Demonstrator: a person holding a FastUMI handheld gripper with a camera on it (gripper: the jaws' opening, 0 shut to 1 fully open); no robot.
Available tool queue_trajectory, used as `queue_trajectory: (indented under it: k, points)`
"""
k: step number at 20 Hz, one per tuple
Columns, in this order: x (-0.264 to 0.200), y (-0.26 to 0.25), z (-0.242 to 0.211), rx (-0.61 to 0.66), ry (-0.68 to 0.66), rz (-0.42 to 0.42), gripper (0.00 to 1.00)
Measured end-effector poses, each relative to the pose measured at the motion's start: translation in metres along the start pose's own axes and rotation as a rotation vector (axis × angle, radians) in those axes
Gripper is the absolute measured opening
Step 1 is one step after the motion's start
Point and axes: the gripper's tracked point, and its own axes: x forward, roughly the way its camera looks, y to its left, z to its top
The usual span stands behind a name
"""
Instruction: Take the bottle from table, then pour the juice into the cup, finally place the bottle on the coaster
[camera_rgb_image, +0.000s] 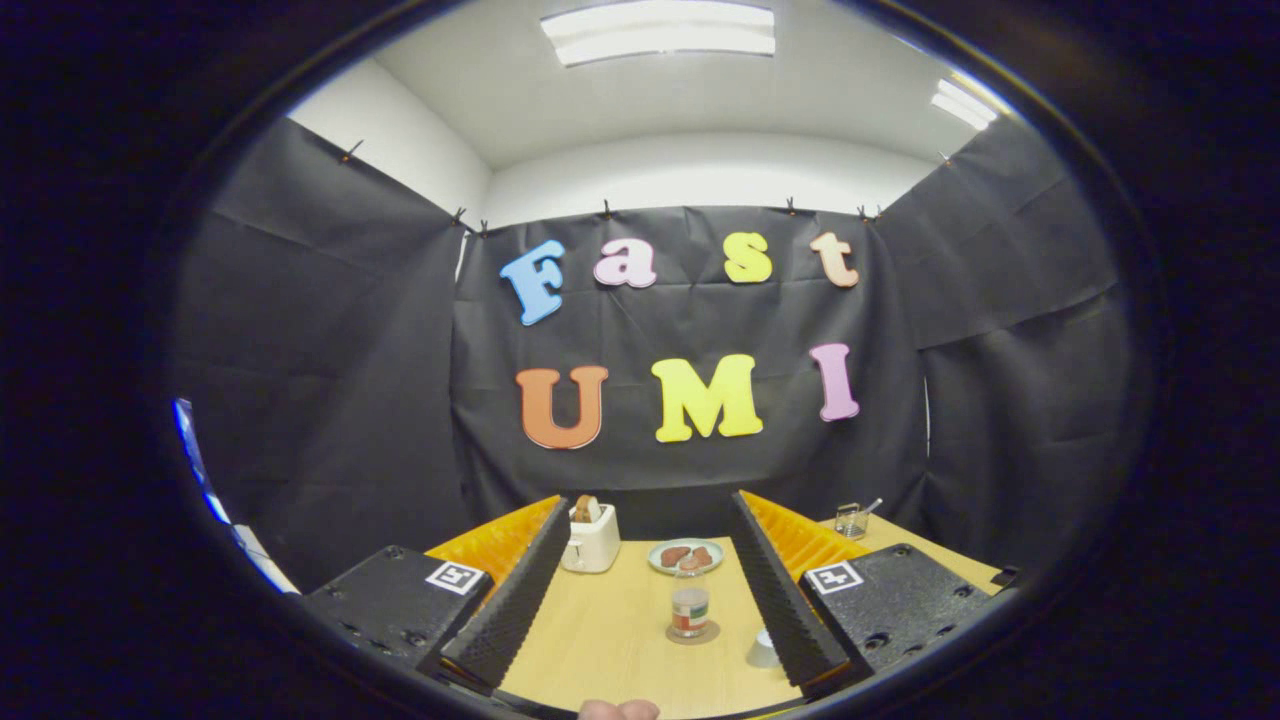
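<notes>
Bottle (690, 604) stands upright on the coaster (693, 634), between the wide-open, empty gripper (645, 660) fingers.

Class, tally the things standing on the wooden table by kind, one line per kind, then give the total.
Bottles: 1, the juice bottle on a coaster
Coasters: 1
Cups: 1, the cup by a finger
Toasters: 1, toaster
Plates of food: 1, plate
Glass containers: 1, glass
Total: 6
The hand-held gripper is open.
</notes>
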Motion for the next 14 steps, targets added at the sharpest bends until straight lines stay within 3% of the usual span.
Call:
queue_trajectory:
  k: [14]
  points:
    - [-0.071,0.008,-0.011,-0.028,-0.01,0.03,1.0]
